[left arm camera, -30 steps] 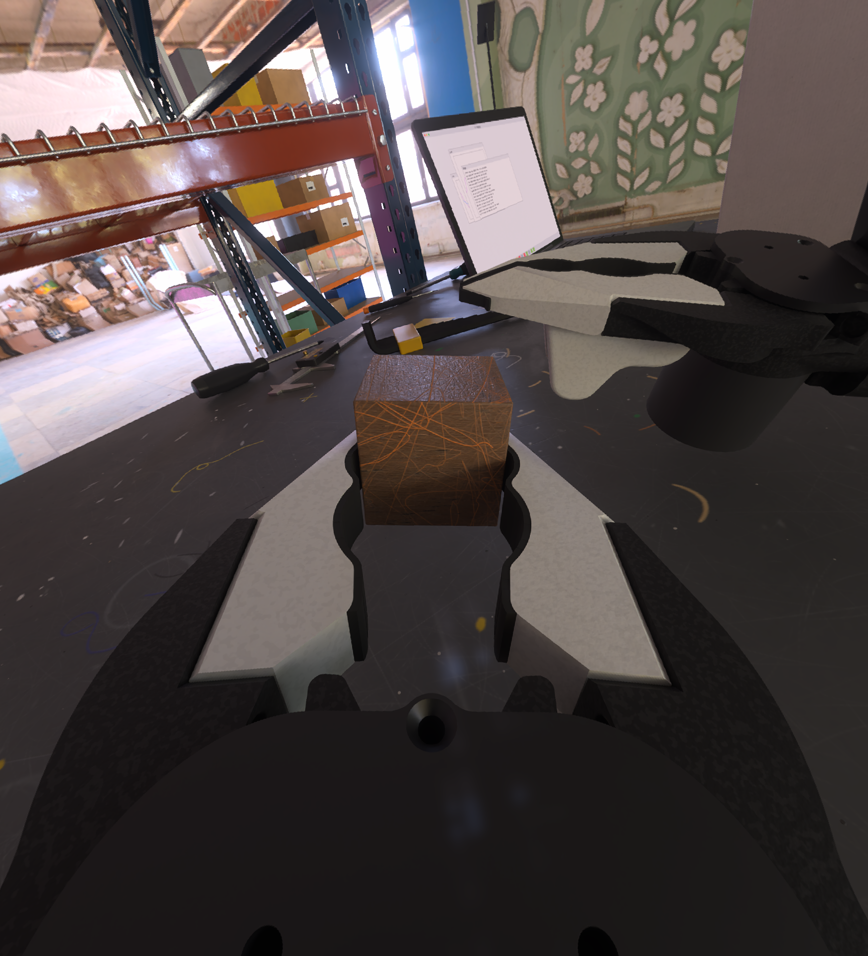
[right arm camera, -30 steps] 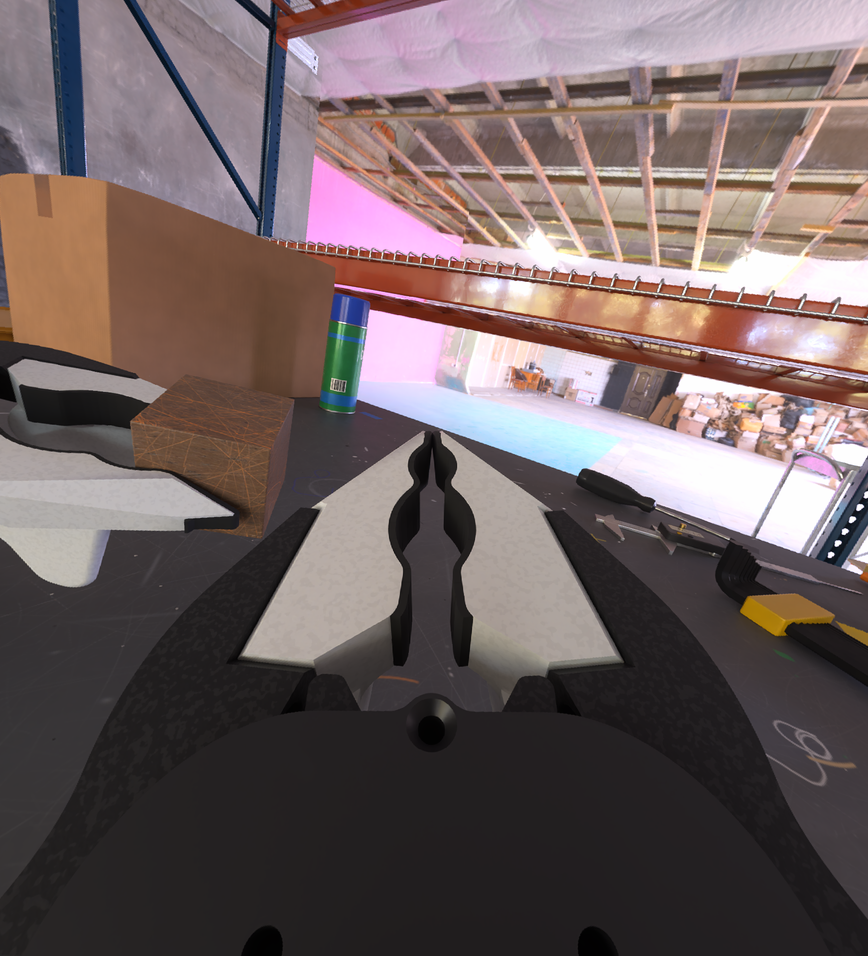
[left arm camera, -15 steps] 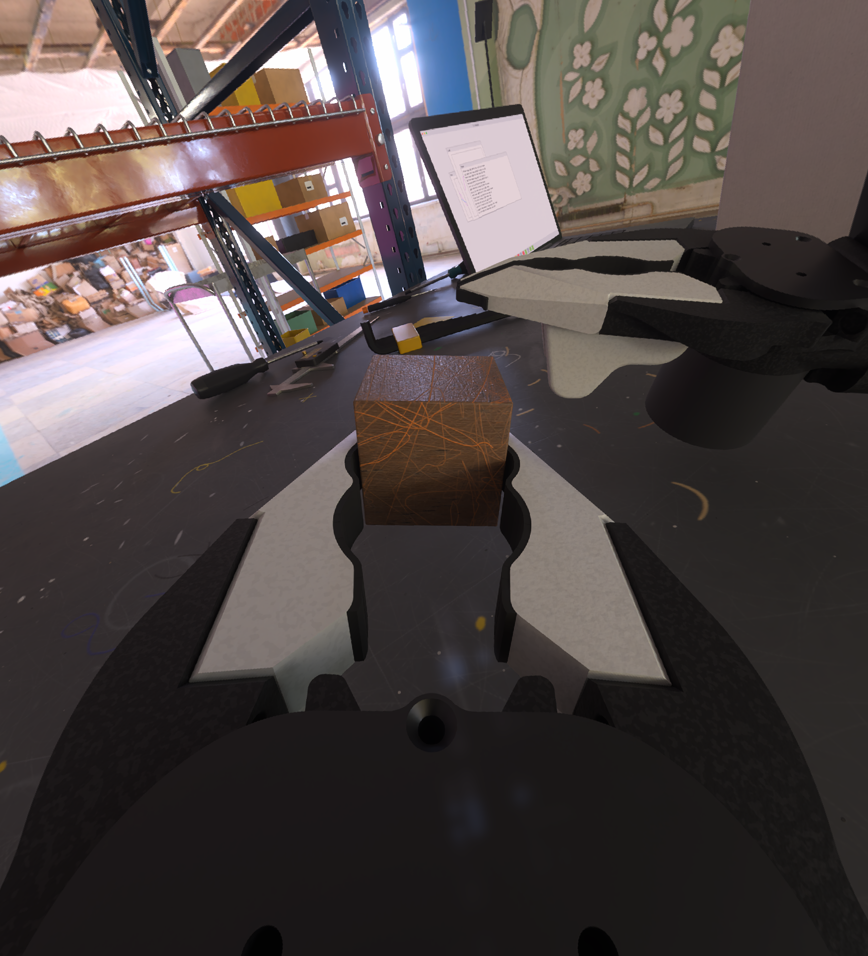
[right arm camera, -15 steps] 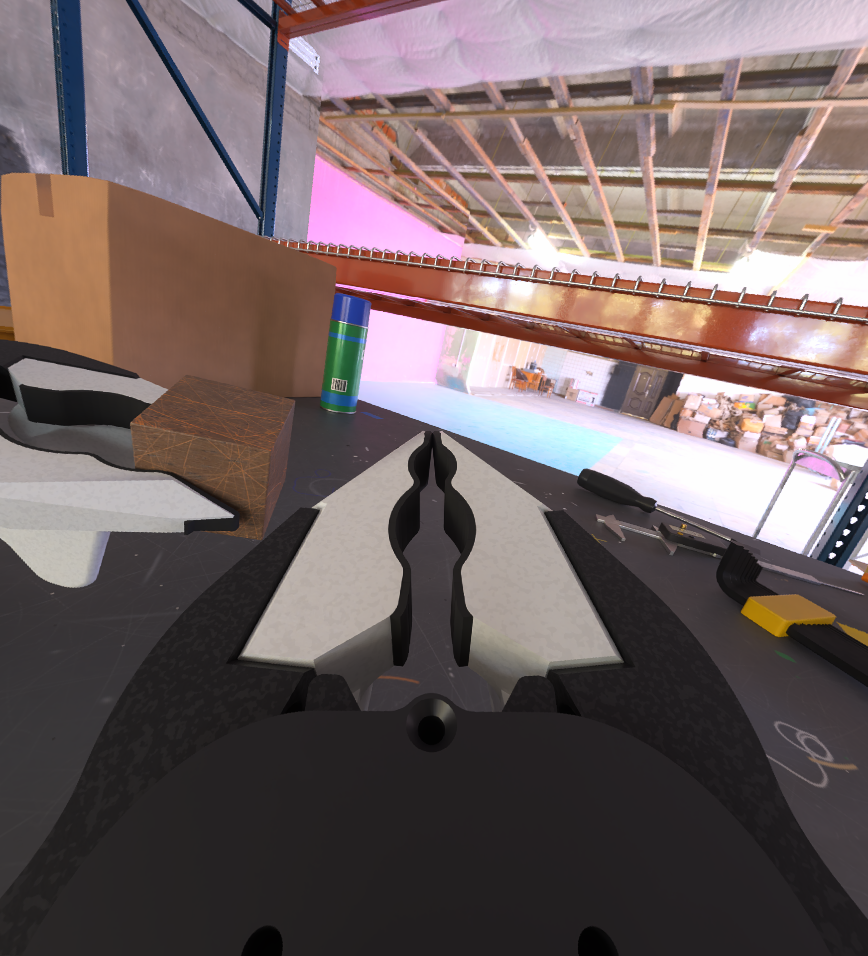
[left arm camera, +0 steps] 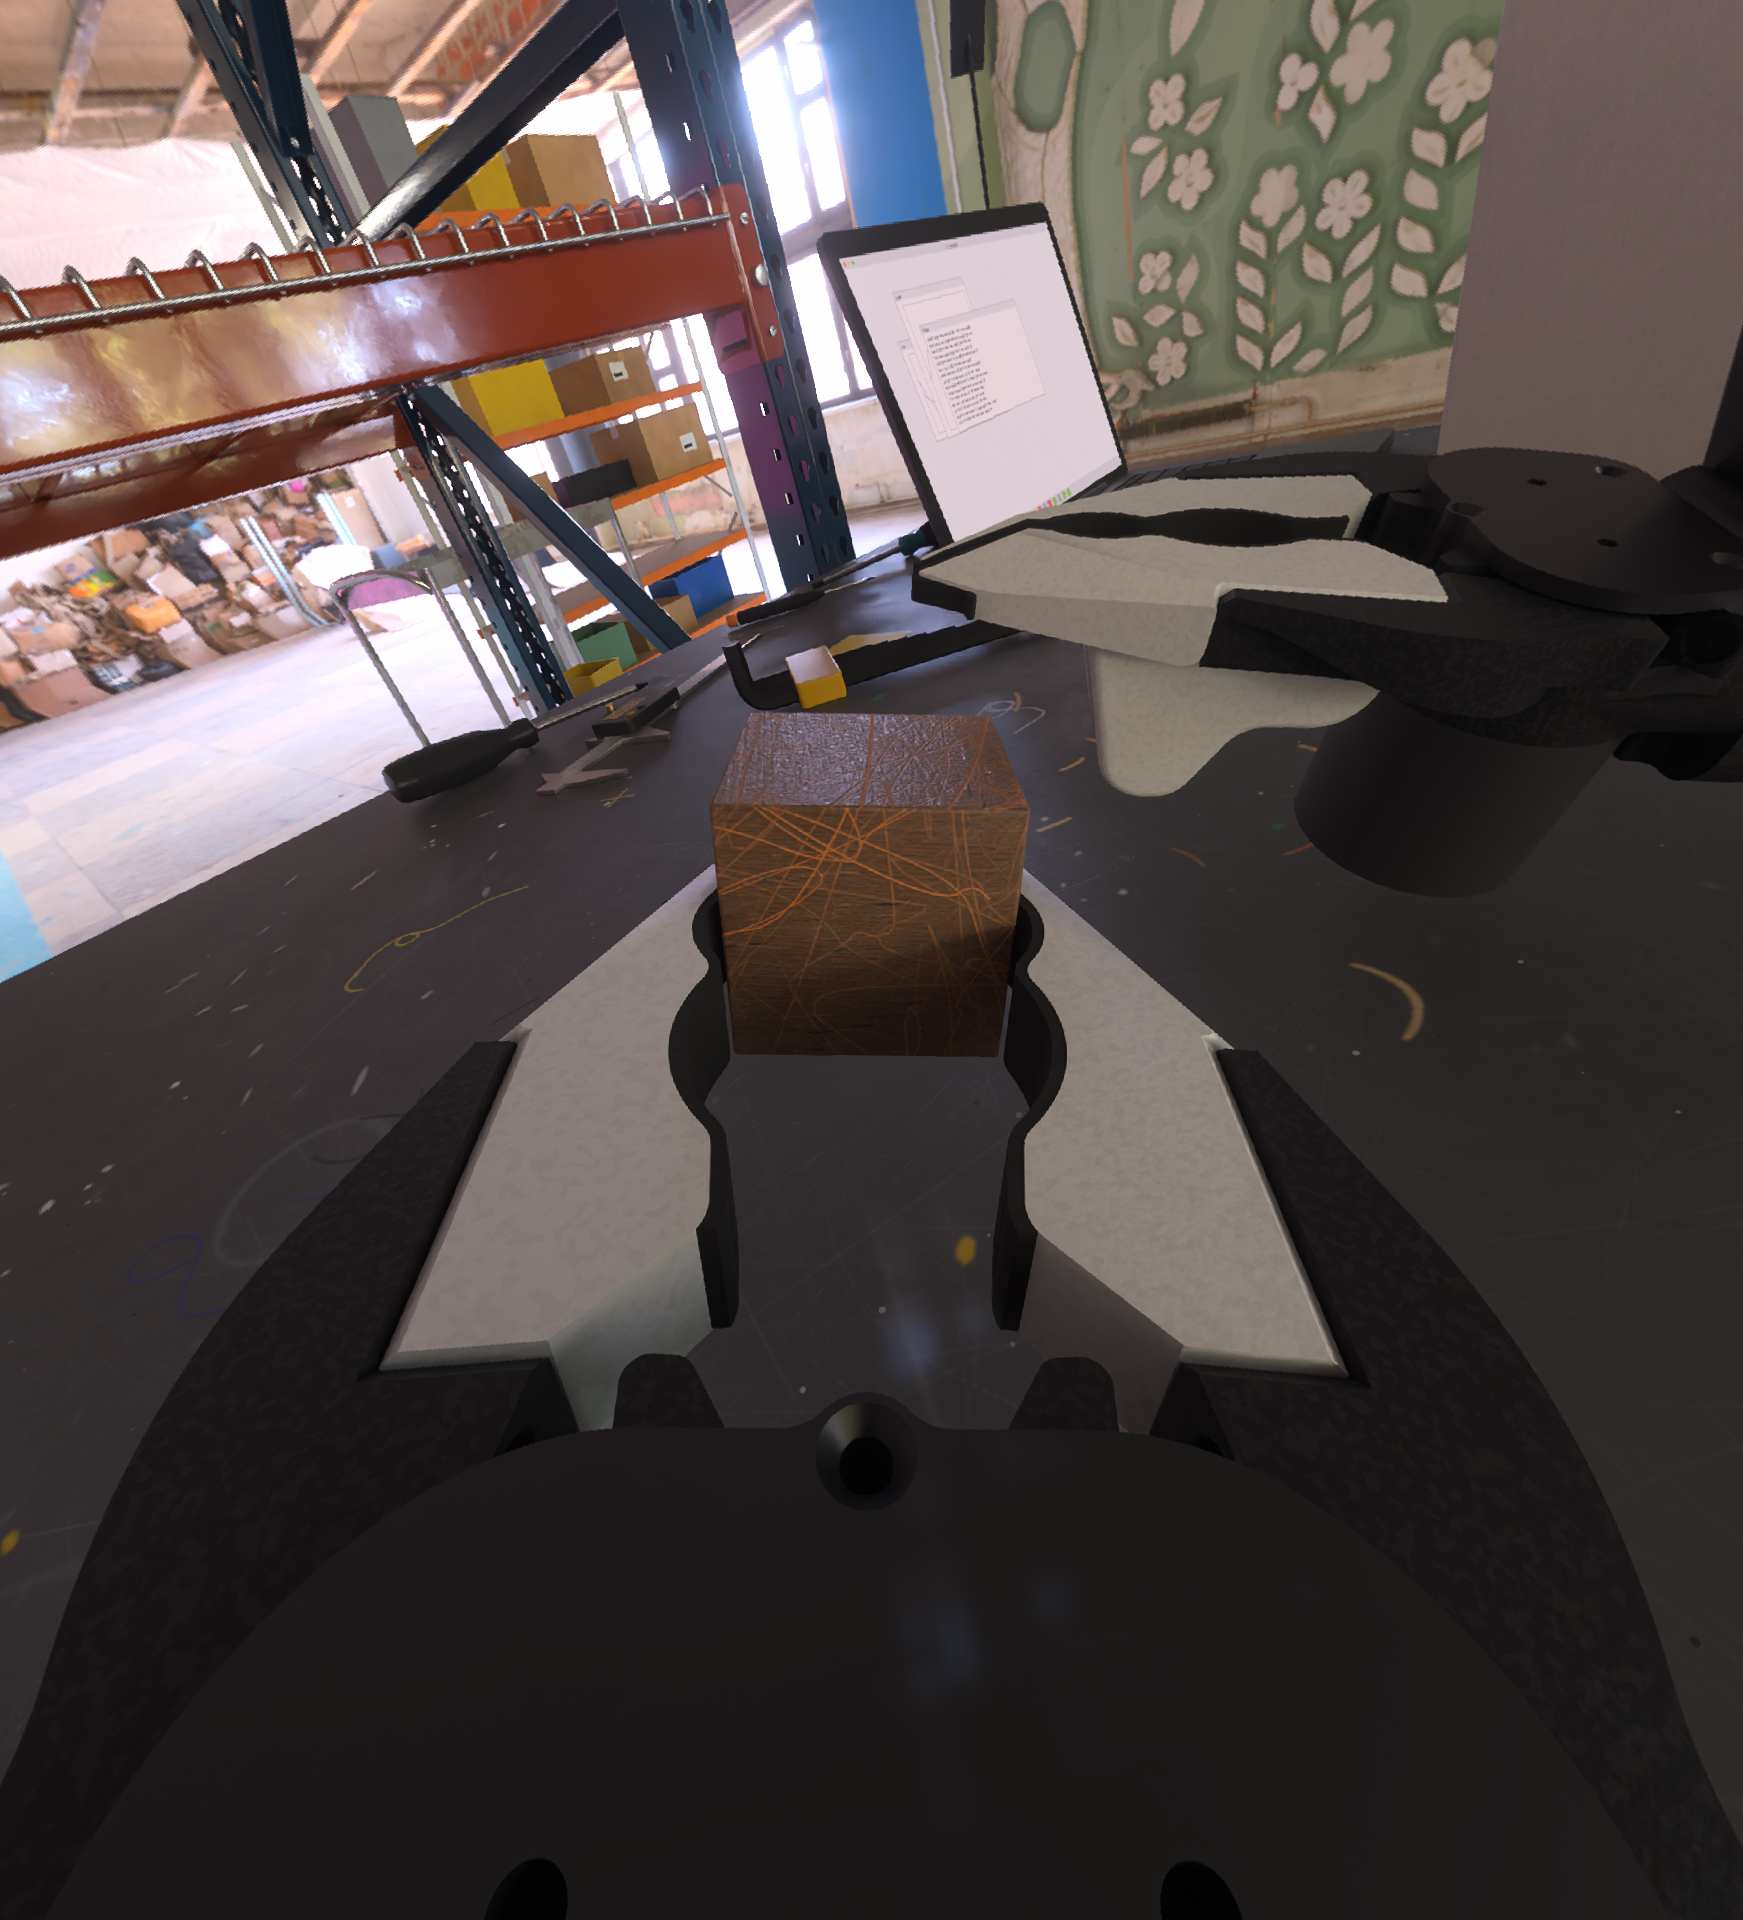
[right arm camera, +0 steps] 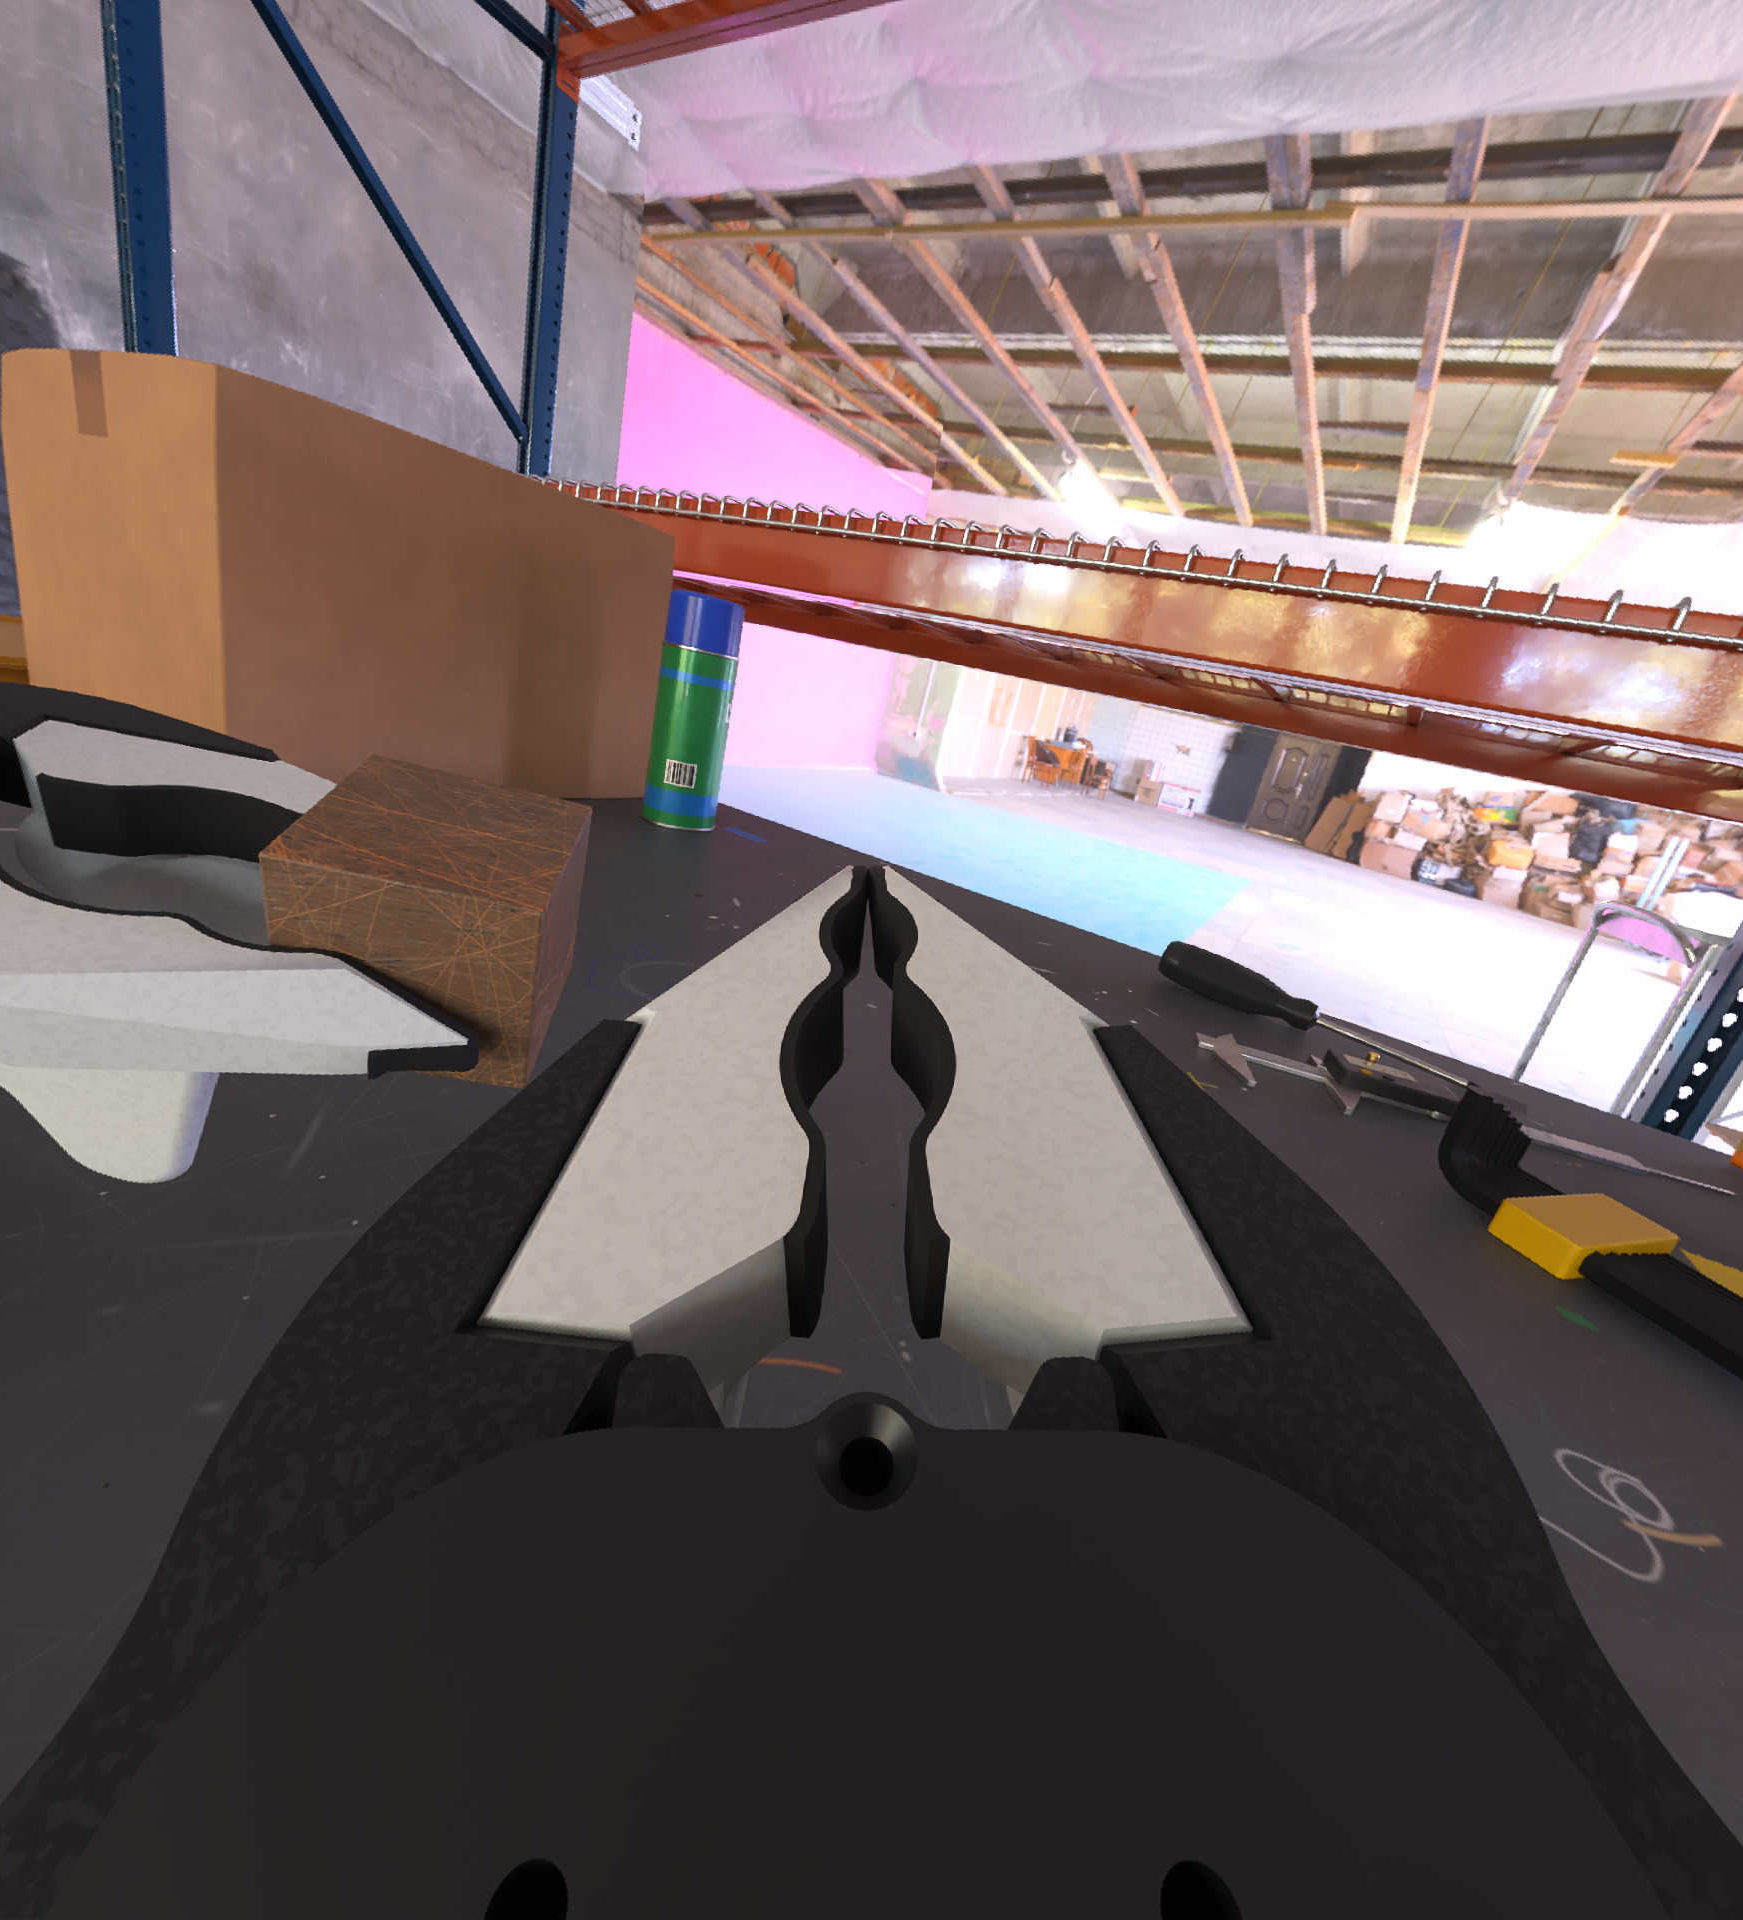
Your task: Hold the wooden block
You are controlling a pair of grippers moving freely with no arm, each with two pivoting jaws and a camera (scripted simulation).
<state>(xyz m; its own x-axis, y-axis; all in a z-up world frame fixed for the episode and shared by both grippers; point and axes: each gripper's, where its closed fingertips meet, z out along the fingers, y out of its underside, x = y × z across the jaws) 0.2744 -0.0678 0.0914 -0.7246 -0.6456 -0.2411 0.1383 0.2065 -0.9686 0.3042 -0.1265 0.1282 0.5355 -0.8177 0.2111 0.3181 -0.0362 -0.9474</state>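
Observation:
The wooden block (left arm camera: 867,883) is a brown scratched cube, gripped at its sides between my left gripper's (left arm camera: 867,914) two fingertips, low over the dark table (left arm camera: 223,1091). In the right wrist view the block (right arm camera: 431,883) shows at the left with the left gripper's near finger (right arm camera: 223,997) along it. Whether the block rests on the table or hangs just above it, I cannot tell. My right gripper (right arm camera: 867,878) is shut and empty, pointing past the block's right side. It also shows in the left wrist view (left arm camera: 950,582), beyond and to the right of the block.
An open laptop (left arm camera: 981,374) stands behind the right gripper. A screwdriver (left arm camera: 462,748) and a black hex key set with a yellow holder (left arm camera: 815,675) lie beyond the block. A cardboard box (right arm camera: 327,582) and a green spray can (right arm camera: 690,717) stand on the table.
Both views have shifted only very slightly. The left gripper keeps its grip on the block and the right gripper stays shut.

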